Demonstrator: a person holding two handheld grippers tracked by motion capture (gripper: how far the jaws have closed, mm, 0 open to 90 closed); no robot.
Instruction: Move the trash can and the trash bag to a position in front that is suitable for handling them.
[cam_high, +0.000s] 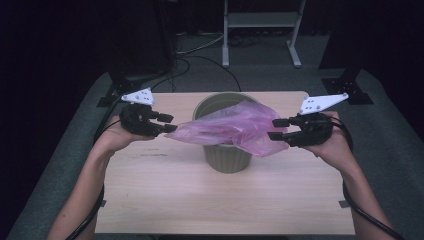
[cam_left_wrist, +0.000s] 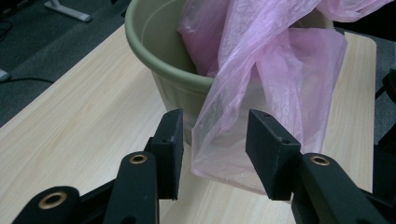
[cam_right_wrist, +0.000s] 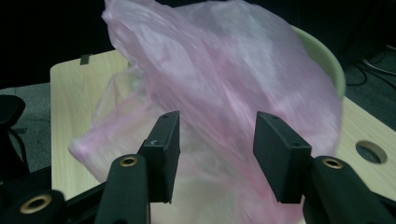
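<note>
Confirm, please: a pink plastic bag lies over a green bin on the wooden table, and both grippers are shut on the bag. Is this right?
Not quite. The pink plastic bag does lie over the green bin on the wooden table, but both grippers are open. The left gripper view shows the left gripper with its jaws apart around the bag's edge; the right gripper view shows the right gripper the same.
</note>
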